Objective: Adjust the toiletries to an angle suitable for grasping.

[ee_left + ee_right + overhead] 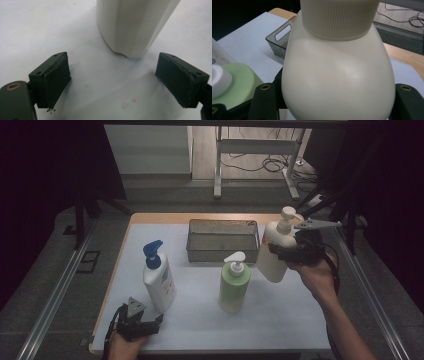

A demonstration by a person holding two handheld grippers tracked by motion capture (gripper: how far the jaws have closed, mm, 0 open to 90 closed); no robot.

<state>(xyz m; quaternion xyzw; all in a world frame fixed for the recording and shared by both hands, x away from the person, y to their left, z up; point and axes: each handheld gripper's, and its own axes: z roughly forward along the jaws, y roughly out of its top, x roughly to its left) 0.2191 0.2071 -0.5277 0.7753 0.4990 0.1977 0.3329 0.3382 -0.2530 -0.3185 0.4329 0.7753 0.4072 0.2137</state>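
Grey perforated metal basket (223,240) at rear centre of white-topped bench (280,320). Green pump bottle with white head (234,282) before basket, mid-bench. White pump bottle with blue head (158,277) left of it, near front edge. Left gripper (150,325) just before that bottle. Cream pump bottle (275,251) right of basket, tilted, off bench, between jaws of right gripper (280,254).

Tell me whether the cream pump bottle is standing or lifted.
Lifted: the right gripper holds the cream pump bottle tilted, its base off the table.
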